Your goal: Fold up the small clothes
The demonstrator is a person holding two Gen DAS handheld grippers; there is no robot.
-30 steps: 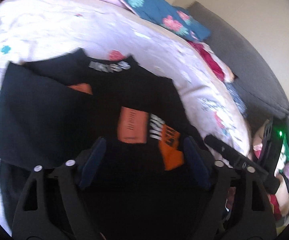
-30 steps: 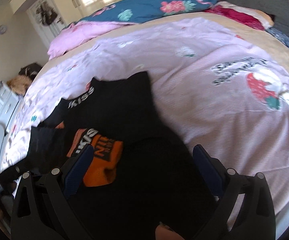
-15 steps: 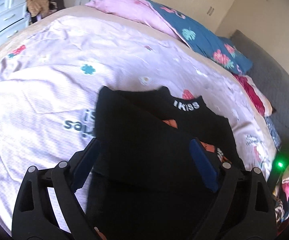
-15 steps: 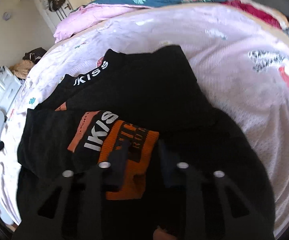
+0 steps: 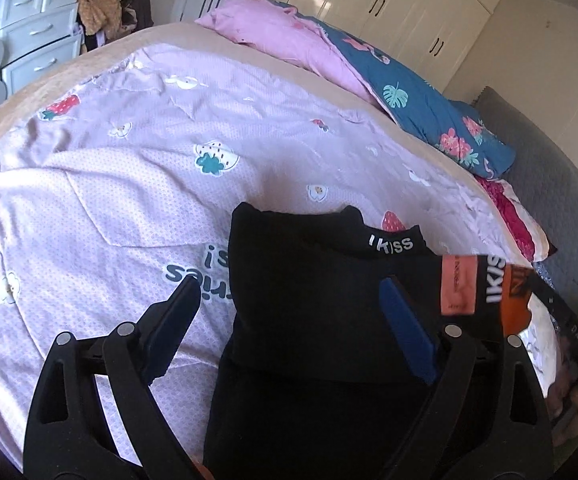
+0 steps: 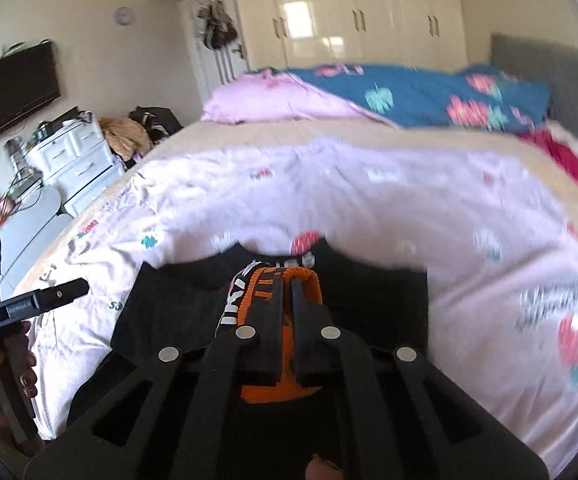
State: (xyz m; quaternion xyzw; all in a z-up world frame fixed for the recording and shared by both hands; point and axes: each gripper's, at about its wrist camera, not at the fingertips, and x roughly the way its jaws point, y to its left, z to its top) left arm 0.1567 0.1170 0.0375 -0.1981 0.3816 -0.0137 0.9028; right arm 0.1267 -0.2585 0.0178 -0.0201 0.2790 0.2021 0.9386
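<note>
1. The small black knit garment with the orange patches and white "IKISS" lettering (image 5: 313, 304) lies on the bed just in front of me, on the pale lilac quilted bedspread printed with strawberries and flowers (image 5: 121, 208). It is already partly folded: a plain black panel lies doubled over the body, with the lettered collar band at the far edge.

2. My right tongs (image 6: 287, 284) are clamped on the garment's orange-printed edge (image 6: 309, 280). The cloth bunches and curls over the tips, so I judge this edge is being carried up and over for the next fold. This view is blurred, so I can't make out the finer lie of the cloth.

3. In the left view the same printed edge (image 5: 485, 292) stands at the garment's right side.

4. My left tongs (image 5: 289, 316) stand wide apart and hold nothing. One finger (image 5: 173, 320) hangs over bare bedspread, the other over the black panel, near enough to steady the folded part while the right side comes across.

5. The garment is soft, thin and limp; I expect it to drape and slip unless laid down evenly.

6. Farther off lie a pink pillow (image 5: 289, 40) and a teal floral quilt (image 5: 429, 108) at the bed's far side.
</note>
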